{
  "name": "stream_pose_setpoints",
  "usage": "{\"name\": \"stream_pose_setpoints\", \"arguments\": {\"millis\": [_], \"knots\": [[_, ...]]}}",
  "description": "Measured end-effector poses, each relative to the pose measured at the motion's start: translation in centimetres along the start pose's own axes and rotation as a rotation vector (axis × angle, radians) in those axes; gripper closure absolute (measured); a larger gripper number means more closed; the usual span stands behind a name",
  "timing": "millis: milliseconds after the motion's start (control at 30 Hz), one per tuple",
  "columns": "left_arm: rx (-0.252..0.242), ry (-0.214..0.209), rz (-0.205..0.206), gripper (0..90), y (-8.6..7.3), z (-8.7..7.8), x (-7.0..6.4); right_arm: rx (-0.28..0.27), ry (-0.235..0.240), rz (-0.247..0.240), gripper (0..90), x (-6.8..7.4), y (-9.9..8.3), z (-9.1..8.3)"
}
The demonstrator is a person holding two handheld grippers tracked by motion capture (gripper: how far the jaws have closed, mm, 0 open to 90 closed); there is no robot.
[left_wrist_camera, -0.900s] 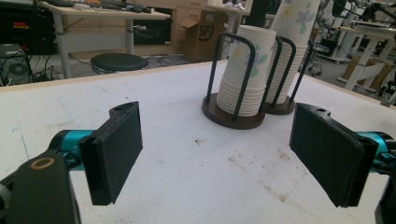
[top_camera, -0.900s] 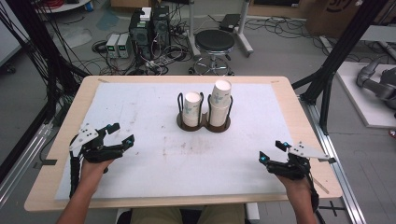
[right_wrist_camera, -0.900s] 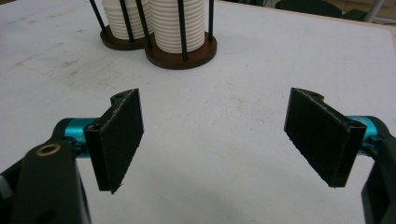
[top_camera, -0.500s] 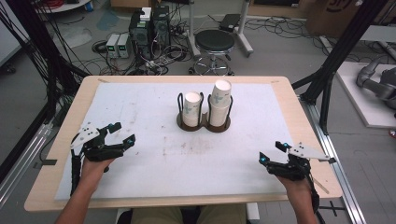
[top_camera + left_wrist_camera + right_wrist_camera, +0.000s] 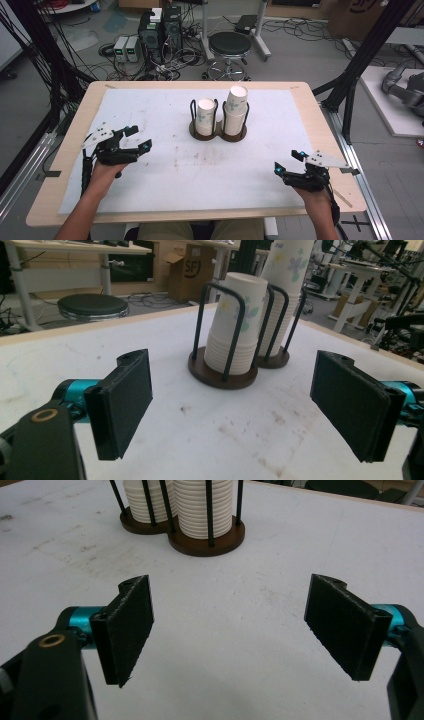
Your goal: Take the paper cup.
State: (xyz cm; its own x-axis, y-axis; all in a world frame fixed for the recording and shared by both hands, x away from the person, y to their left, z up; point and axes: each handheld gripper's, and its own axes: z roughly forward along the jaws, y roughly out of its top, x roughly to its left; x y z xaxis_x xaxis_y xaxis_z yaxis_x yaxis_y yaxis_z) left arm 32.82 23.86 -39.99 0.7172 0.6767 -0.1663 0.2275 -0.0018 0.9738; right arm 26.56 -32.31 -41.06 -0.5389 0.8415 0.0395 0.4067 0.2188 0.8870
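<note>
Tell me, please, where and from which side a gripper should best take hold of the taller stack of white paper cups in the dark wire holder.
Probably the top cup of the taller stack of white paper cups, gripped from above across its rim. It stands upright and rises past the black wire loops of the dark wire holder, which cage the lower part; only the top is free. Both grippers are open and well short of it.

We are easing the left gripper (image 5: 138,138) a little to the right and slightly farther up the table, toward the cup holder (image 5: 218,131), over the last second. We are also nudging the right gripper (image 5: 288,162) a touch nearer to the table's near edge. Both movements are slight, and the jaw gaps are looking unchanged to us.
</note>
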Motion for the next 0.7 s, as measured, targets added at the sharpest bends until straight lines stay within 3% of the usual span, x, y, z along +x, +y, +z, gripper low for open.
{"name": "stream_pose_setpoints", "arguments": {"millis": [300,433,467,700], "knots": [[-0.010,-0.093,0.016,16.8,4.4,4.2,0.4,0.006,0.012,-0.015,20.2,0.2,0.2,0.4],[0.034,-0.133,0.063,16.9,6.7,7.1,0.1,0.011,0.015,-0.011,20.3,0.3,0.2,0.3],[0.034,-0.133,0.063,16.8,6.7,7.1,0.1,0.011,0.015,-0.011,20.3,0.3,0.2,0.3],[0.074,-0.179,0.091,16.8,8.7,11.7,-0.9,0.009,0.015,-0.002,20.2,0.2,0.1,0.1]]}}
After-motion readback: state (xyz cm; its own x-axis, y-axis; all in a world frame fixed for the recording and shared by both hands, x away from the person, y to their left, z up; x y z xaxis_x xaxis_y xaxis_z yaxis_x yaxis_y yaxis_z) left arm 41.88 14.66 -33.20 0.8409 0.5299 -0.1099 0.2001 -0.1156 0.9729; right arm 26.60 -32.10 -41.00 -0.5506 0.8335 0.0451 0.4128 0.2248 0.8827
